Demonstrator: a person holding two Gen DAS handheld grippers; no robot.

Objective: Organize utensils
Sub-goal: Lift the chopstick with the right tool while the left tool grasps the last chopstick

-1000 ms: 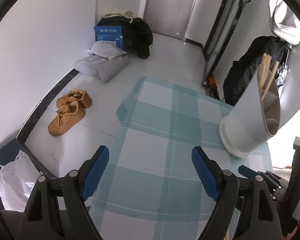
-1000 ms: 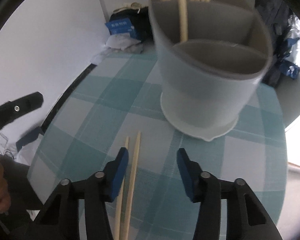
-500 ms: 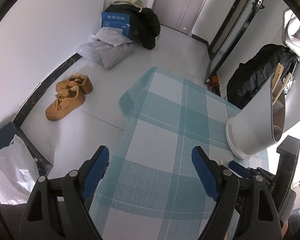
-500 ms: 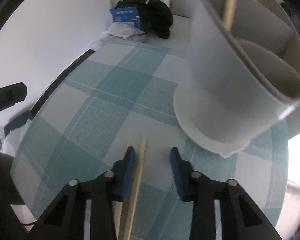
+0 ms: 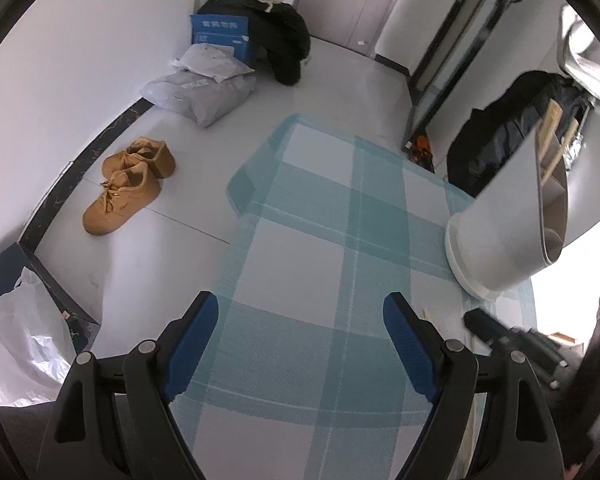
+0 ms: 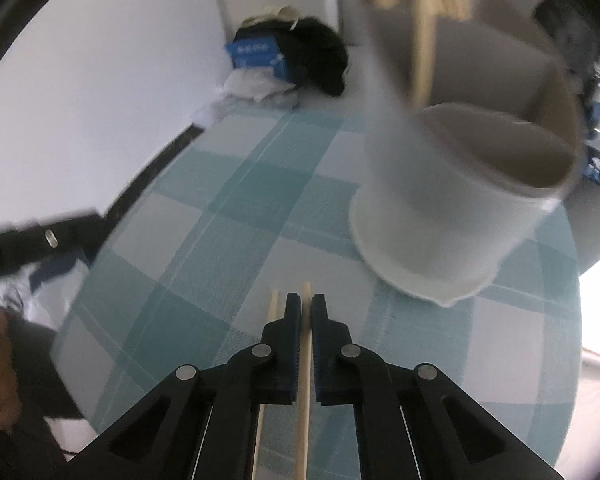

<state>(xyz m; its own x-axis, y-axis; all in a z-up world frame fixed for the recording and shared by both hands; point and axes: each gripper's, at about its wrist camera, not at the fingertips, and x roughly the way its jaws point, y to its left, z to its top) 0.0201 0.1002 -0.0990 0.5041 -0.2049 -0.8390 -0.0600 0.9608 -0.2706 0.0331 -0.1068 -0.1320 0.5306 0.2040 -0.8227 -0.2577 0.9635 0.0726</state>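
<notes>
The right gripper (image 6: 307,306), spread half a second ago, now has its jaws clenched on one pale wooden chopstick (image 6: 305,392), which lies on the teal-checked desk (image 6: 228,216); a second wooden chopstick (image 6: 271,316) rests just left of them. The grey divided plastic utensil holder (image 6: 440,216) stands ahead-right, chopsticks already inside. The left gripper (image 5: 300,320) hangs released, holding nothing. Judged: grasp made, lift pending.

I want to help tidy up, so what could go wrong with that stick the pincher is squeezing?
The right gripper pinches one chopstick near its tip, so it might swing or slip when lifted. The second chopstick lies right beside it and could get knocked. The holder already has sticks in one compartment, so poking this one in might bump them.
</notes>
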